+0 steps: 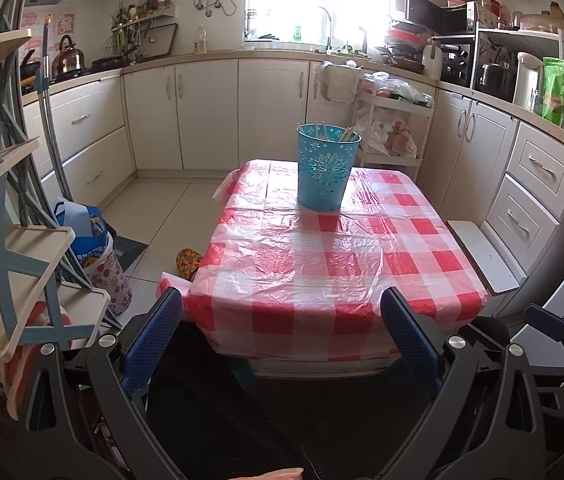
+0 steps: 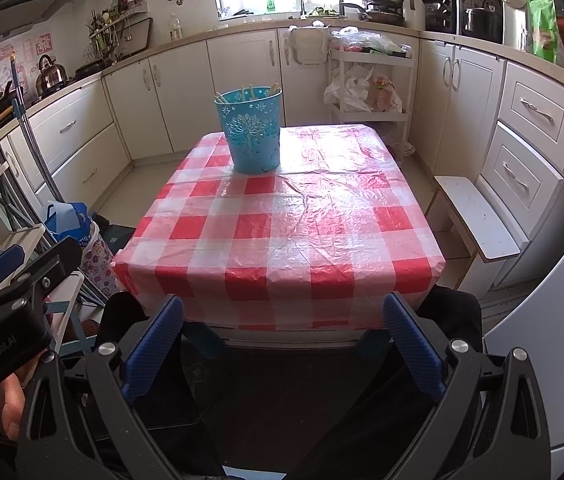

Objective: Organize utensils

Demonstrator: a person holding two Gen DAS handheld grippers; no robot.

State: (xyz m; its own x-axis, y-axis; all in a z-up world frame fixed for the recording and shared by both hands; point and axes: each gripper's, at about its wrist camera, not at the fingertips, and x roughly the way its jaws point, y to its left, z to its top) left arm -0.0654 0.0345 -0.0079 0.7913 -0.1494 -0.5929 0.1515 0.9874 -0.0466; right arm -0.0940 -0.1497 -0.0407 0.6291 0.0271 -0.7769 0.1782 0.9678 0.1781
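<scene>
The teal perforated bucket (image 1: 329, 168) stands upright toward the far end of the desk (image 1: 321, 264), on its red-and-white checked plastic cloth; out of its rim poke the tips of several pale sticks, most likely wooden chopsticks (image 1: 346, 133), though only their ends show and what else lies inside is hidden by the wall of the bucket. The rest of the cloth is bare in both views; no spoon, fork or loose chopstick lies on it, so as far as can be seen the utensils are already gathered in the one container.

The left gripper (image 1: 282, 336) is held low at the near edge of the desk, its blue fingers (image 1: 154, 336) spread wide with nothing between them; the right gripper (image 2: 282, 336) sits likewise at the near edge, fingers (image 2: 411, 344) parted and empty; each is well apart from the bucket. From the right wrist view the left gripper's body shows at the left margin, with part of a hand (image 2: 12, 404) beneath it.

My judgement: the task looks finished or all but finished, since nothing remains on the cloth to collect; equally, if sorting the sticks out of the bucket were meant, that has not begun; the pictures alone do not settle which.
</scene>
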